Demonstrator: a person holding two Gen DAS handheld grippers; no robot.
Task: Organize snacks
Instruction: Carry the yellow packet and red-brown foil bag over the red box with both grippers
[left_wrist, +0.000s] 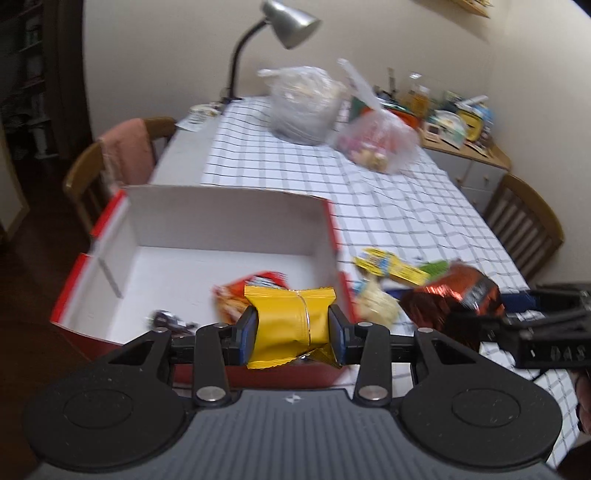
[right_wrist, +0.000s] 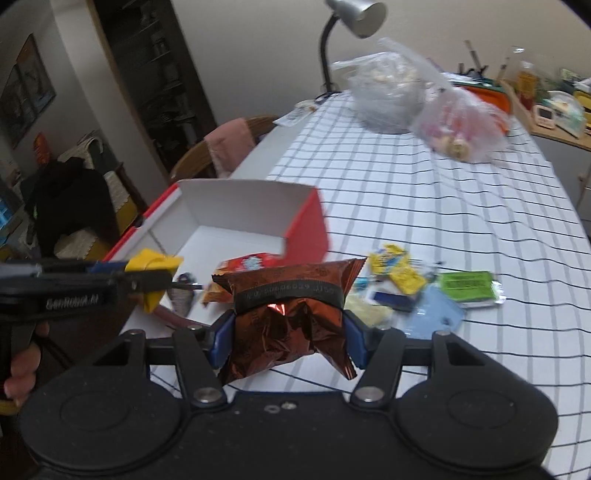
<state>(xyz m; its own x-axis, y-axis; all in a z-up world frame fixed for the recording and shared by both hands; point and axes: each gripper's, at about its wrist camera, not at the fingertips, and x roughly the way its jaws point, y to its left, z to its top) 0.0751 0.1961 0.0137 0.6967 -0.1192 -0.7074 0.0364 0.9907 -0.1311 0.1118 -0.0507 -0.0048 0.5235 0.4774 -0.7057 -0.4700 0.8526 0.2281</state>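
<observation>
Yellow packet (left_wrist: 291, 325), crumpled, apparently foil, pinched mid-body.

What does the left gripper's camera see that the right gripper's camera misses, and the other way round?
Only the left wrist view shows the wooden chair at the table's right side. Only the right wrist view shows the green packet, the light blue packet and a framed picture on the wall. Both show the red box, the desk lamp, the yellow packet squeezed in the left gripper, and the copper-brown packet squeezed in the right gripper.
</observation>
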